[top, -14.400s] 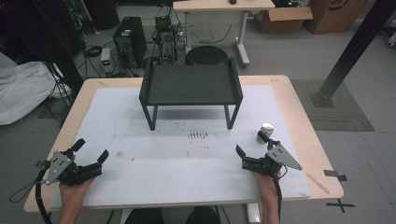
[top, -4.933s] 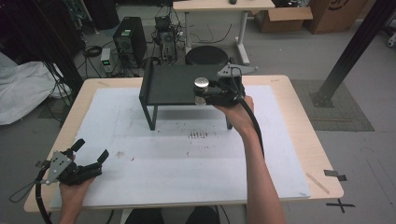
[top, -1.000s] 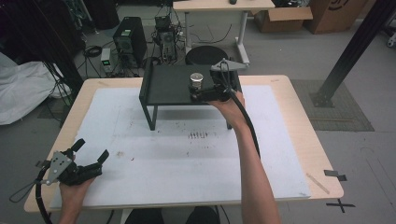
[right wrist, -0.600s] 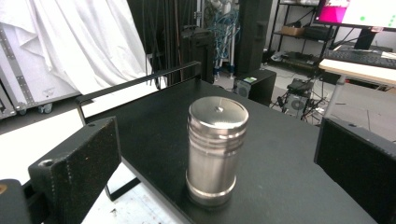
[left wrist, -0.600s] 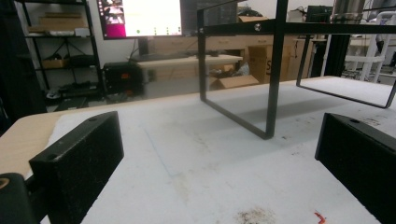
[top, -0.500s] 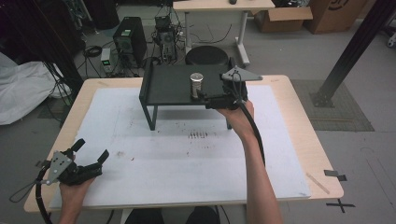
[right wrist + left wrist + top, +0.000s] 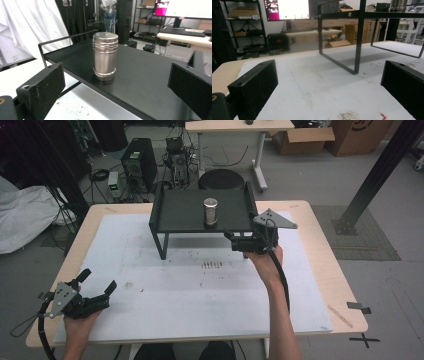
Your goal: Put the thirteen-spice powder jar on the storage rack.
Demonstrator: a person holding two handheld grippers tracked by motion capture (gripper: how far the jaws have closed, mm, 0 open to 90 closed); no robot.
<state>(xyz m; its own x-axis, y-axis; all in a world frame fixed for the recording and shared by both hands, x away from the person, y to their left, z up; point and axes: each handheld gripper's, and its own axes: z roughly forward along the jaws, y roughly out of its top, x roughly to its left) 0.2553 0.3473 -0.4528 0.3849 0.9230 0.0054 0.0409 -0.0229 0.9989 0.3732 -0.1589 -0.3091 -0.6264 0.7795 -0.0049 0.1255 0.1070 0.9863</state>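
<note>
Even, moderately bright overhead light. The black rack (image 7: 202,212) casts a soft shadow on the counter (image 7: 320,270). Gripper views blur at near edges.

Around the desk
A white mat (image 7: 190,285) covers the wooden desk (image 7: 320,245); tape strips (image 7: 340,316) lie near its front right corner.
</note>
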